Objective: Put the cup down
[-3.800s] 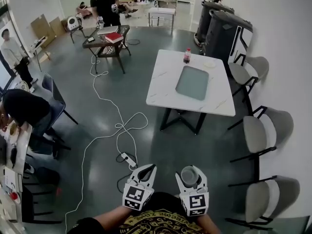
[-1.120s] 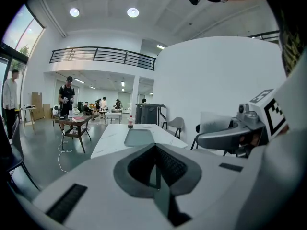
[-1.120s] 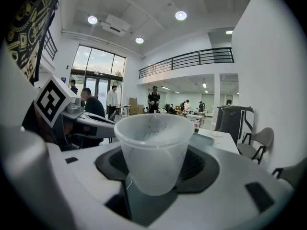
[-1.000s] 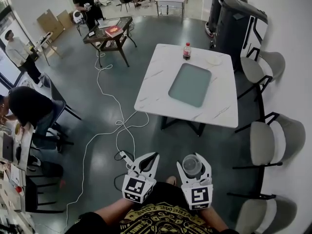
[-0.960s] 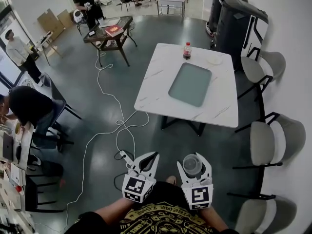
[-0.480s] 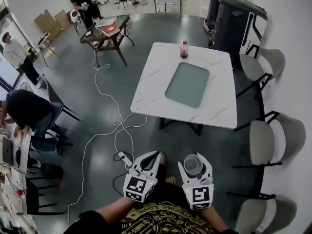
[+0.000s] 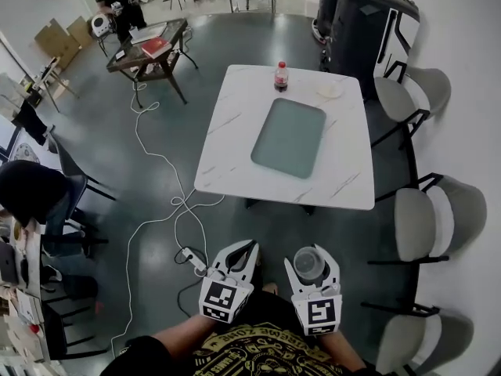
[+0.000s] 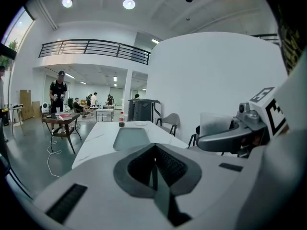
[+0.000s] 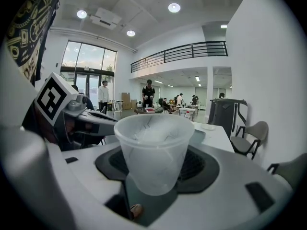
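A clear plastic cup (image 7: 309, 262) stands upright between the jaws of my right gripper (image 7: 311, 258), which is shut on it, low in the head view. In the right gripper view the cup (image 9: 153, 150) fills the middle, with both pads pressed against its sides. My left gripper (image 7: 248, 247) hangs beside it on the left with its fingertips together and nothing in them. In the left gripper view its pads (image 8: 165, 164) meet in a thin line. Ahead stands a white table (image 7: 235, 143) bearing a grey-green tray (image 7: 288, 138), a cola bottle (image 7: 281, 75) and a small plate (image 7: 329, 91).
Grey chairs (image 7: 427, 225) line the table's right side. A power strip with a white cable (image 7: 190, 257) lies on the floor at the left. Tall black machines (image 7: 364, 22) stand behind the table. A low table with a red book (image 7: 153, 47) and several people are at the far left.
The table has come nearer and lower in the head view as both grippers travelled toward it. The cup stays gripped in the right gripper and the left gripper stays shut.
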`<state>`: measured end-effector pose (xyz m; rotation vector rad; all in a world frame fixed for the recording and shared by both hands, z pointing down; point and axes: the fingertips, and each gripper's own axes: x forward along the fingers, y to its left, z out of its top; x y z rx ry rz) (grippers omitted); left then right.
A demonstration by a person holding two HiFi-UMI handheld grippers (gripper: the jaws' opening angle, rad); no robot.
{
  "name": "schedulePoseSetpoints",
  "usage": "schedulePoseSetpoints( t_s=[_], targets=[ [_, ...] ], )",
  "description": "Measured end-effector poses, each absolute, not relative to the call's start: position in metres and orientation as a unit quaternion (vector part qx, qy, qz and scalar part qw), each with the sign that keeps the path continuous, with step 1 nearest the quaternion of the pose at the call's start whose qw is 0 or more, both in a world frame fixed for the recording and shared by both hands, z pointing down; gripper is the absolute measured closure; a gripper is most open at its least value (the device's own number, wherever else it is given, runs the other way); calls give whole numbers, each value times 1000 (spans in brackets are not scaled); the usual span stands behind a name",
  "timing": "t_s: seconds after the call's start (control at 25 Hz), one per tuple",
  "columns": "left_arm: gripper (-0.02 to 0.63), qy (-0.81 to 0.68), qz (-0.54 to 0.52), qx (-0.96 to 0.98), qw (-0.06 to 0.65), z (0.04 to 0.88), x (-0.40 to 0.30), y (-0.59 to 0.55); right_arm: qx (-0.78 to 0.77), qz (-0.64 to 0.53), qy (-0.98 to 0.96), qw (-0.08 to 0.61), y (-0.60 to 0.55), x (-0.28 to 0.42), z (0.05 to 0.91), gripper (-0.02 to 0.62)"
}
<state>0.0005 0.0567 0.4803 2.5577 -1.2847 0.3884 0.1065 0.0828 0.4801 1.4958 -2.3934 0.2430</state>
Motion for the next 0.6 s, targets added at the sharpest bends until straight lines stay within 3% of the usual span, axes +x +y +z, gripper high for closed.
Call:
schedulePoseSetpoints(
  t_s=[0.6],
  targets=[
    [598, -407, 126, 895, 133, 480, -4, -32, 548, 91, -815, 166, 2, 95, 474, 331]
  ],
)
